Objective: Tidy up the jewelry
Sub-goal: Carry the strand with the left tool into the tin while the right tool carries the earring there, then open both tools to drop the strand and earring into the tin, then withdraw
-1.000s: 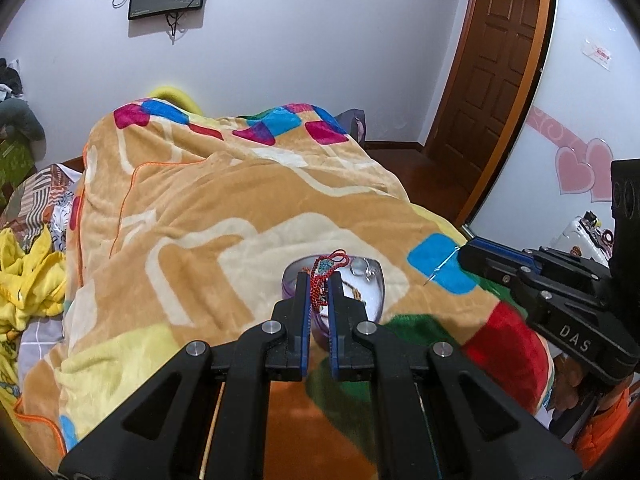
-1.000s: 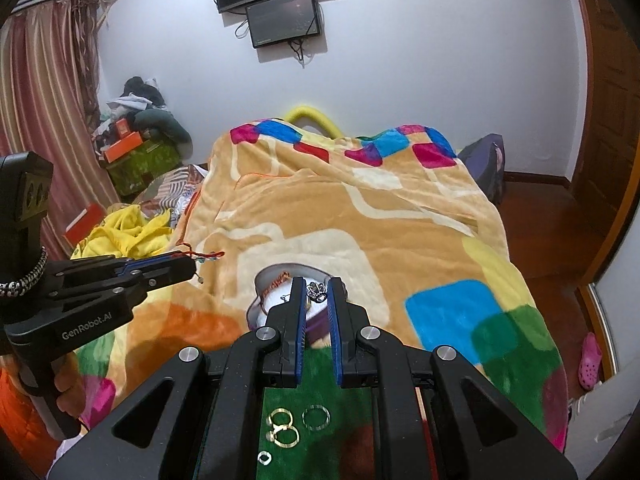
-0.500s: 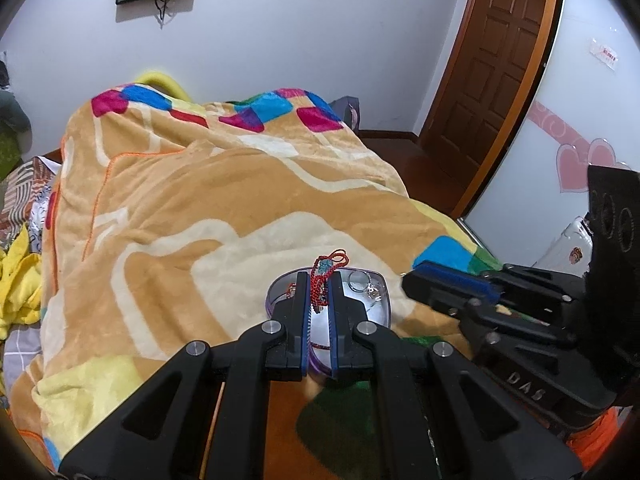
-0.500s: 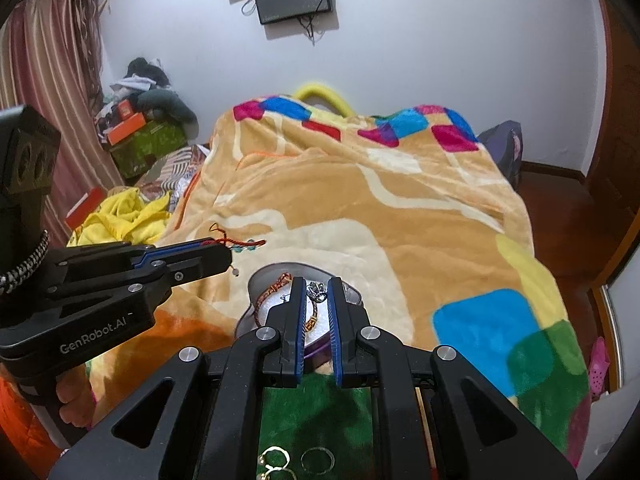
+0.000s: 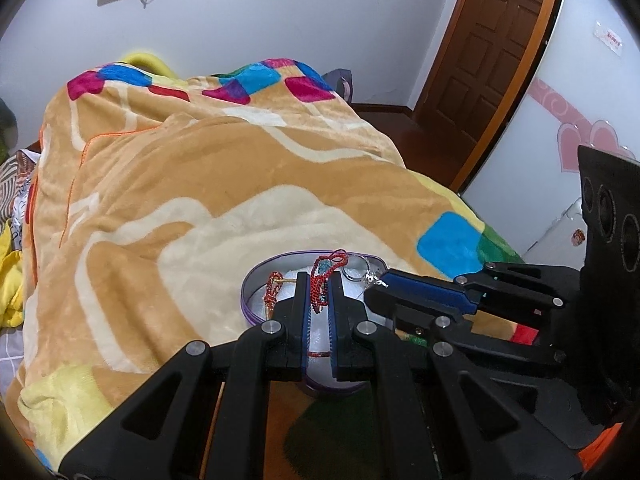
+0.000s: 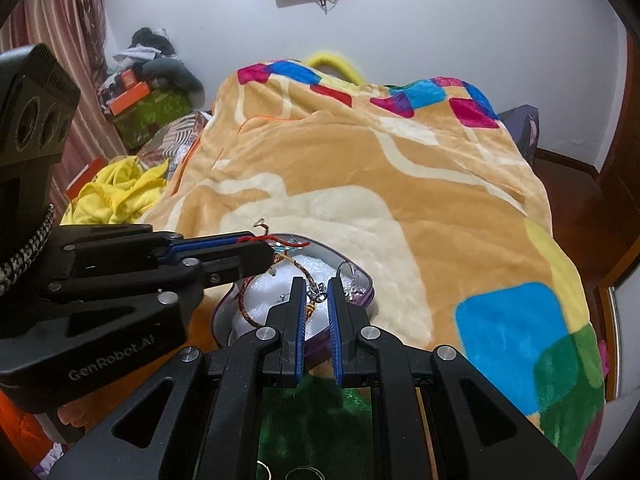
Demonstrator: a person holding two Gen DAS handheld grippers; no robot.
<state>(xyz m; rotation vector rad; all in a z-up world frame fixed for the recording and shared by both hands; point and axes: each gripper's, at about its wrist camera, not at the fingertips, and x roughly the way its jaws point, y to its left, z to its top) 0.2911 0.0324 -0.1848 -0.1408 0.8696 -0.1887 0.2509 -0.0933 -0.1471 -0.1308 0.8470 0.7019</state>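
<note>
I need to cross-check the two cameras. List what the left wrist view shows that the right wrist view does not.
Only the left wrist view: the brown door and pink heart decals. Only the right wrist view: the curtain, the yellow cloth, and gold rings on the green patch. Both: the patterned blanket, the purple-rimmed tin of jewelry, and the red cord pinched in the left tool.

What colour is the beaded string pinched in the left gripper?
Red; the beaded string shows best in the left wrist view.

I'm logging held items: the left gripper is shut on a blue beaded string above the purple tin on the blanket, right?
Not blue. The string in the left gripper is red, as the left wrist view shows. The rest holds: it hangs above the purple tin on the blanket.
</note>
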